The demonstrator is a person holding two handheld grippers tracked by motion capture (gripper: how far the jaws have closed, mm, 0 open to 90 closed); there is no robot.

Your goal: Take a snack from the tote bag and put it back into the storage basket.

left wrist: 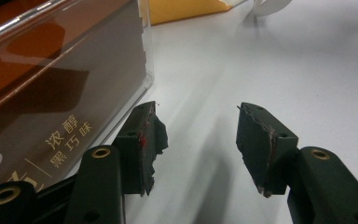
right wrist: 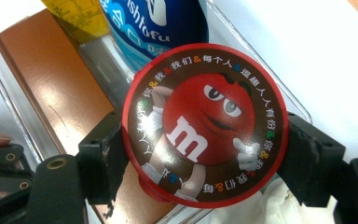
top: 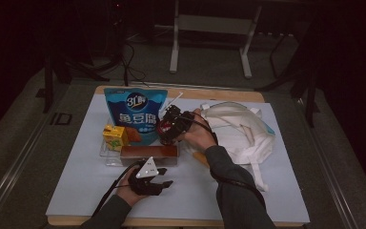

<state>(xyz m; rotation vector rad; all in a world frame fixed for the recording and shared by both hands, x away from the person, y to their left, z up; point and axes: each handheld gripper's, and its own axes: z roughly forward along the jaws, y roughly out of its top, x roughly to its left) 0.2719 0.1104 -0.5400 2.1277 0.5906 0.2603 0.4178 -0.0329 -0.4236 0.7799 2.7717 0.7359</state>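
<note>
My right gripper [right wrist: 205, 140] is shut on a round red-rimmed M&M's tin [right wrist: 205, 121], its lid facing the camera. In the high view that right gripper [top: 167, 129] holds the tin [top: 162, 128] over the right end of a clear tray [top: 108, 157]. The tray holds a brown box [top: 147, 151], a yellow juice carton [top: 114, 136] and a blue snack pouch [top: 133, 112]. My left gripper [top: 166, 176] rests on the white mat just in front of the tray. Its jaws [left wrist: 198, 135] are open with nothing between them, beside the tray's corner [left wrist: 147, 60].
A white cloth bag [top: 238, 133] lies to the right of the tray, with its strap trailing toward the front edge. An orange packet [top: 199, 157] pokes out under the right wrist. The white mat [top: 86, 191] covers a wooden table.
</note>
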